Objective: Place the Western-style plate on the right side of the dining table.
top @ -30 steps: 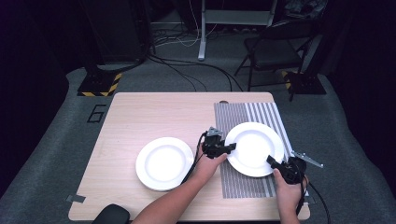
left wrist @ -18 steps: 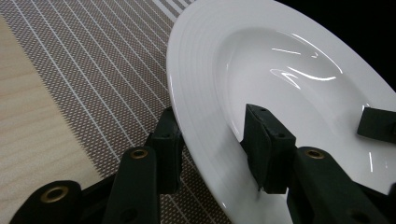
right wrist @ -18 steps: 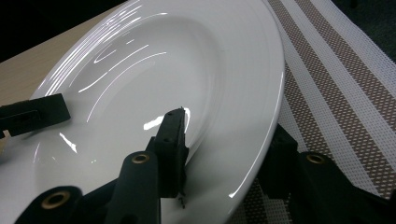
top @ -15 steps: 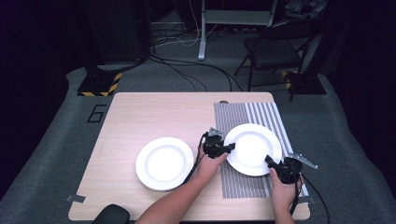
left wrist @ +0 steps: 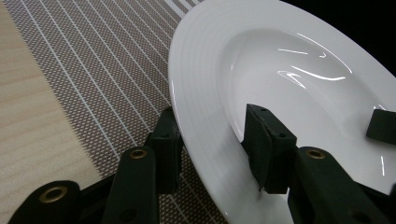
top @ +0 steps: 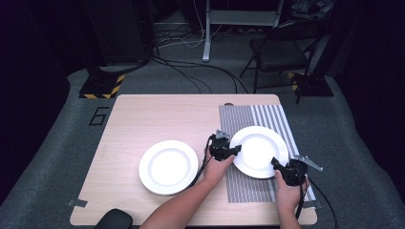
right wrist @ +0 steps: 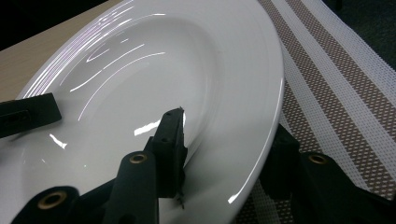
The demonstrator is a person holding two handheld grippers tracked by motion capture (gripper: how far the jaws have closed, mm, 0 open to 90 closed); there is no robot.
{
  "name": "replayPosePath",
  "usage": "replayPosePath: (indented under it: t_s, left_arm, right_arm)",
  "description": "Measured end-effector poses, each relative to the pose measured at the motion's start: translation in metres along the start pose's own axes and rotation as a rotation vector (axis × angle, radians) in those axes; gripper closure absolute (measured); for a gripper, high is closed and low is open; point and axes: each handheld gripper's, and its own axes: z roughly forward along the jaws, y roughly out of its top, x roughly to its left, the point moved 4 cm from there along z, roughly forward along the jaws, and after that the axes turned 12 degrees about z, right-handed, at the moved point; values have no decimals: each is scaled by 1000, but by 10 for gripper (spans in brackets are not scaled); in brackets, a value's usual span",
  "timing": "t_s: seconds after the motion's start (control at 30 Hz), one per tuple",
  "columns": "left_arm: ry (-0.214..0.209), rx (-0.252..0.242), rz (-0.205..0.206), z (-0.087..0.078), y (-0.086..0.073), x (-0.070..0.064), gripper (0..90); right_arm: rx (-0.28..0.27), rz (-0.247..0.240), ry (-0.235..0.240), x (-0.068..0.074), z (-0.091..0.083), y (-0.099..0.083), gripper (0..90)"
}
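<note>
Dark carpet and tangled floor cables ring a pale wooden table (top: 143,124), where a white plate (top: 260,150) sits over a striped placemat (top: 274,117) on the table's right side. Both grippers hold it by the rim. The left gripper (top: 231,150) bites the plate's left edge — in the left gripper view one jaw is under the rim and the other lies on the plate's inner slope (left wrist: 280,70), clamped on it. The right gripper (top: 279,165) grips the near right edge the same way, one jaw inside the bowl of the plate (right wrist: 154,60), the other beneath the rim over the mat (right wrist: 341,84). The plate looks tilted or slightly lifted off the mat, though the high view is too coarse to be sure. Compared with a second ago, the plate and both hands sit almost where they were — the right hand (top: 286,188) has crept only a little up and to the left. A second white plate (top: 168,167) lies flat on bare wood to the left, well apart, unmoved. Behind the table stand a folding chair (top: 282,52) and a yellow-and-black striped base (top: 102,88).
</note>
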Motion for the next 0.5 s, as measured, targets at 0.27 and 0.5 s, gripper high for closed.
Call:
replayPosePath:
  t_s: [0.27,0.5]
  left_arm:
    - [16,-6,0,7,4,0,583]
    - [21,11,-2,11,1,2,575]
  right_arm:
    - [-6,-4,-12,-3,6,5,561]
    - [-1,-12,-33,-3,11,6,560]
